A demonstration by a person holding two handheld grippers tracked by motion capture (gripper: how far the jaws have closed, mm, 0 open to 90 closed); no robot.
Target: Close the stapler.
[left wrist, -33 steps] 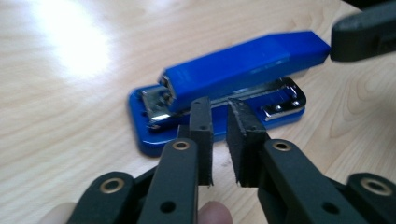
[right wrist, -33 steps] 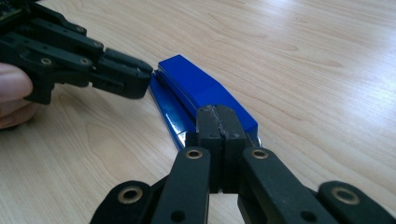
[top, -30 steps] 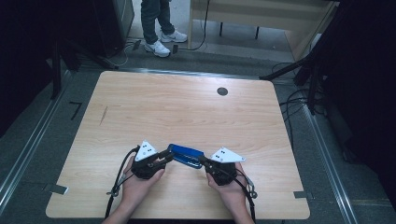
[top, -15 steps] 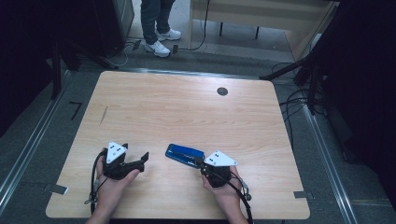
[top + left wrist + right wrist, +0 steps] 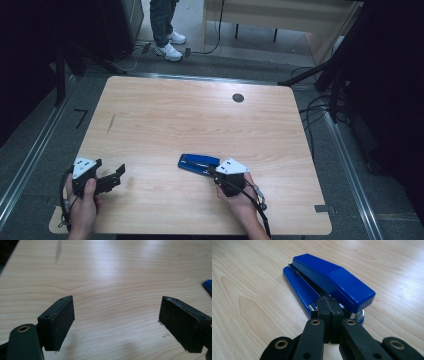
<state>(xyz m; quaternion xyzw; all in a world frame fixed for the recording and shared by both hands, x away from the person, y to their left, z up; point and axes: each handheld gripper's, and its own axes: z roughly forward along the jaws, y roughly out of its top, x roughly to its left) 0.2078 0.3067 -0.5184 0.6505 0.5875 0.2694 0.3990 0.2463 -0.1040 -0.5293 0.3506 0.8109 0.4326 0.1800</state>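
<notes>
a: table (image 5: 165,115) bare around the blue stapler (image 5: 199,164), near the front edge, lying flat, long axis left to right.
b: right gripper (image 5: 216,172) pinched shut at its end, holding nothing; left gripper (image 5: 121,171) gapes empty, well apart.

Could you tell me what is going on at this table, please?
A person works a blue plastic stapler on the light wooden table with two handheld grippers. The right gripper is shut, its tip against the stapler's front end. The left gripper, fingers just opened and empty, sits at the table's left edge.
</notes>
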